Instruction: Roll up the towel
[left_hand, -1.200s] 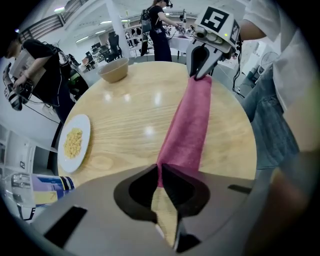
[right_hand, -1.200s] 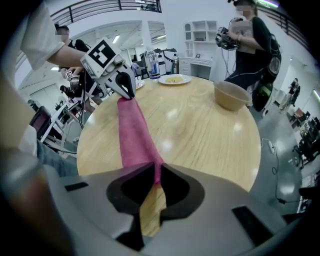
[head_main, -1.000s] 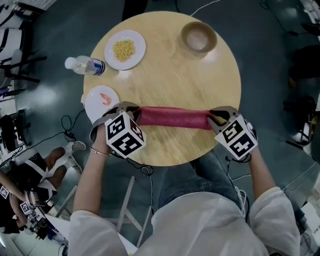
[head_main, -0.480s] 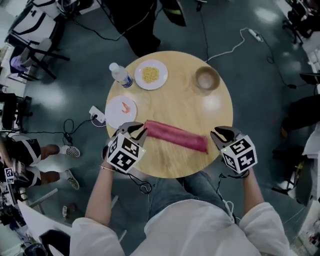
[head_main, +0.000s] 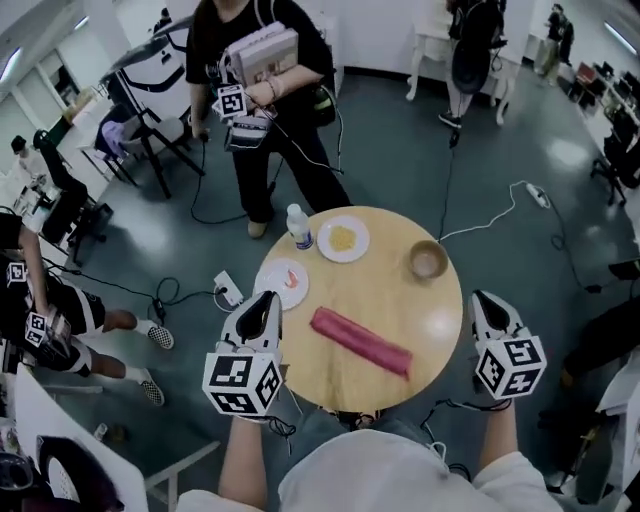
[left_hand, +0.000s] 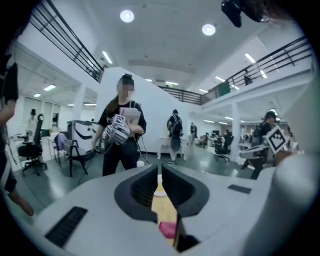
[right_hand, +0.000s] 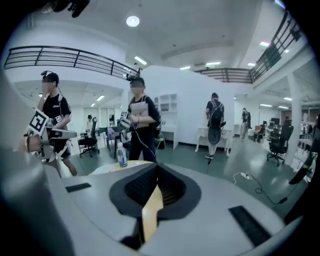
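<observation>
The red towel (head_main: 360, 342) lies as a tight roll on the round wooden table (head_main: 400, 300), slanting from upper left to lower right. Both grippers hang in the air well above the table, clear of the roll. My left gripper (head_main: 264, 303) is left of the roll, its jaws closing the last bit with nothing between them. In the left gripper view (left_hand: 160, 172) a strip of table and a pink bit of towel (left_hand: 167, 229) show through the thin slit. My right gripper (head_main: 487, 300) is off the table's right edge, shut and empty (right_hand: 157, 167).
At the table's far side stand a plate of yellow food (head_main: 343, 239), a plate with a shrimp (head_main: 284, 283), a brown bowl (head_main: 428, 260) and a water bottle (head_main: 297, 226). A person (head_main: 262, 100) stands behind the table. A power strip (head_main: 228, 288) and cables lie on the floor.
Both grippers have let go of the towel's ends and risen high above the table. The rolled towel stays on the table, now slanted. The head view shows far more of the room.
</observation>
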